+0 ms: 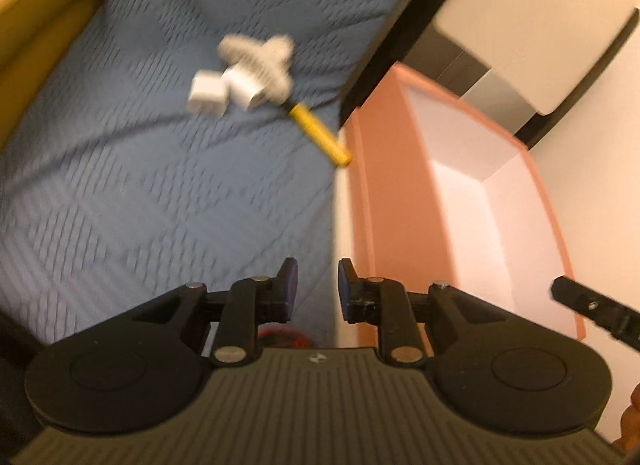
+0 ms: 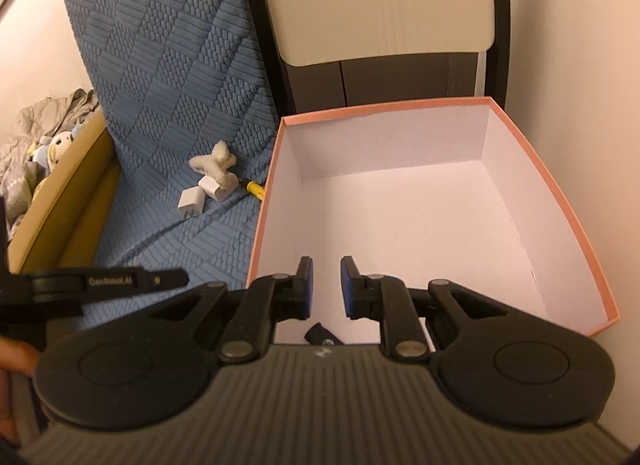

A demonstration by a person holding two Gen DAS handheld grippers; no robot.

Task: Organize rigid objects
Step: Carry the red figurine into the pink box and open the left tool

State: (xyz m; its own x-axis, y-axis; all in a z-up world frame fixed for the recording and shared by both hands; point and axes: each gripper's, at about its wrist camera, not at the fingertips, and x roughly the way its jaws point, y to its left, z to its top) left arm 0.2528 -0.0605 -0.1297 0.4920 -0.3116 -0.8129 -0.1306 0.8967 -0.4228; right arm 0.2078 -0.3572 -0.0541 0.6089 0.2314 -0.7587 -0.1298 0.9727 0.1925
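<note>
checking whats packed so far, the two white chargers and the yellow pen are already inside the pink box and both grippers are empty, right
Not quite. The two white chargers and the yellow pen are not inside the pink box; they lie on the blue quilted cover beside it, as the right wrist view shows. Both the left gripper and the right gripper are open and empty.

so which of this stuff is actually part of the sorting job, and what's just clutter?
Job:
- pink box
- two white chargers
- yellow marker
- beige Y-shaped piece
- small black item in the box
- left gripper and right gripper, jaws open, empty

Lying about:
- blue quilted cover
- plush toys
- cream-and-black cabinet
</note>
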